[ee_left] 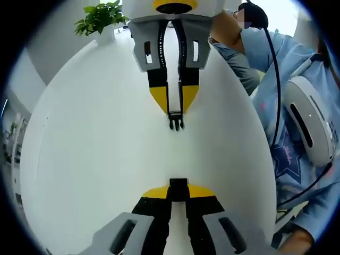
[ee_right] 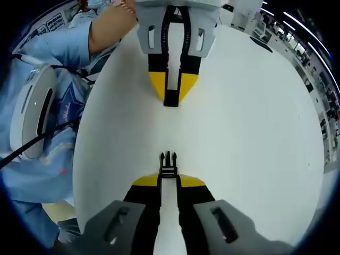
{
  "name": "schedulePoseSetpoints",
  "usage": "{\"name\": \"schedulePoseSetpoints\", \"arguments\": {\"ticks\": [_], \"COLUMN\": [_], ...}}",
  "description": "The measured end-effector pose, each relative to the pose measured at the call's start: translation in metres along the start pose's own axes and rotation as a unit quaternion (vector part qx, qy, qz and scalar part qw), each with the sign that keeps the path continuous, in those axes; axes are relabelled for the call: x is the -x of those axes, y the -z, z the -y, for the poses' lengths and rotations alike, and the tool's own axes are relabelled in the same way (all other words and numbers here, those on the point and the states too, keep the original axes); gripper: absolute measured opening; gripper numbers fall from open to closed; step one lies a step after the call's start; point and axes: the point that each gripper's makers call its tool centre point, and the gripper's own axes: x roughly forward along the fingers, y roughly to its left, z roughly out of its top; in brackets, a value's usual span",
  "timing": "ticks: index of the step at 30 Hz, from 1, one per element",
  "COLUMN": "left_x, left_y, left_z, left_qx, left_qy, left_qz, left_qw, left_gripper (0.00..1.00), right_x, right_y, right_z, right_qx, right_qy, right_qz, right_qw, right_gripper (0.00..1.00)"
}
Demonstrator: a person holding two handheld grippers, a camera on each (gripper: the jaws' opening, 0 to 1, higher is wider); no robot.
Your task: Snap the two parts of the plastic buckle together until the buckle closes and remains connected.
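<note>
The buckle is in two separate halves, each clamped in one gripper and held above the white table (ee_left: 79, 149), well apart from each other with bare tabletop between.

The pronged half (ee_right: 168, 162) is pinched at its rear between the yellow tips of the right gripper (ee_right: 168, 180); its prongs project forward past the tips. In the left gripper view the same half (ee_left: 176, 121) hangs from the right gripper (ee_left: 175, 103), which enters from the top, jaws closed on it, prongs toward the camera.

The socket half (ee_left: 178, 189) is a black block gripped between the tips of the left gripper (ee_left: 178, 192). In the right gripper view it (ee_right: 171, 96) sits between the jaws of the left gripper (ee_right: 172, 87), open end facing the prongs.

The two grippers face each other roughly nose to nose, approximately on one line.

A person in a light blue top (ee_left: 297, 106) stands at the table's edge; a forearm (ee_right: 109, 24) reaches to the left gripper's body. A white device with a black cable (ee_left: 311, 125) hangs at the person's front. A potted plant (ee_left: 101, 20) stands at the far edge of the table.
</note>
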Motion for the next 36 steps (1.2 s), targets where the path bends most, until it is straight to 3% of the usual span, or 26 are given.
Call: {"name": "schedulePoseSetpoints", "arguments": {"ticks": [14, 20, 26, 36], "left_x": [-0.003, 0.001, 0.011, 0.003], "left_y": [-0.009, -0.014, -0.010, 0.004], "left_z": [-0.002, -0.006, -0.007, -0.005], "left_qx": [-0.027, -0.047, -0.041, -0.005], "left_qy": [-0.001, -0.020, -0.028, -0.025], "left_qz": [0.023, 0.047, 0.074, 0.109], "left_qw": [0.9994, 0.9976, 0.9960, 0.9938], "left_gripper": [0.09, 0.11, 0.15, 0.16], "right_x": [-0.002, -0.003, -0.004, -0.005], "right_y": [-0.004, -0.006, -0.007, -0.009], "right_z": [0.000, 0.001, 0.001, 0.001], "right_qx": [0.001, 0.001, 0.000, -0.002], "right_qy": [0.001, 0.001, 0.002, 0.001], "right_qz": [-0.005, -0.009, -0.011, -0.015], "right_qw": [1.0000, 1.0000, 0.9999, 0.9999], "right_gripper": [0.11, 0.11, 0.11, 0.11]}}
